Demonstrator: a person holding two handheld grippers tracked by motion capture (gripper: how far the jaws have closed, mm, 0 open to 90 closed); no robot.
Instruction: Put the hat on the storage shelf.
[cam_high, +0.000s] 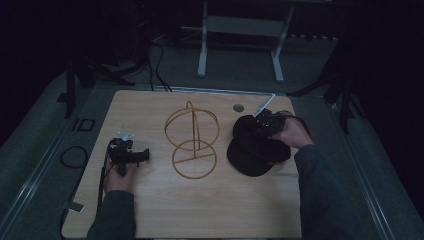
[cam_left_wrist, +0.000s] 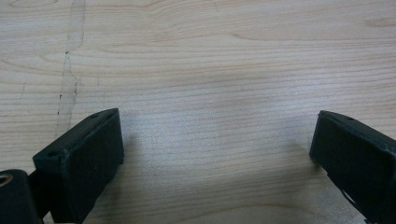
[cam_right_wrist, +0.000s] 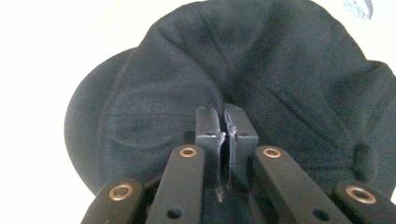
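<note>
Between right tongs (cam_right_wrist: 223, 122), pinched black cap (cam_right_wrist: 280, 84)

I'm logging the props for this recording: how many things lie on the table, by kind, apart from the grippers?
Black fabric cap, pinched by the right claw: 1
Golden wire stand of hoops: 1
Total: 2

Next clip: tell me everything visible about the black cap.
The cap is black, soft cloth with a rounded brim and seamed crown panels. It lies on the right side of the wooden table, beside the wire stand, not touching it. The right gripper is shut on a fold of its crown, puckering the cloth.
</note>
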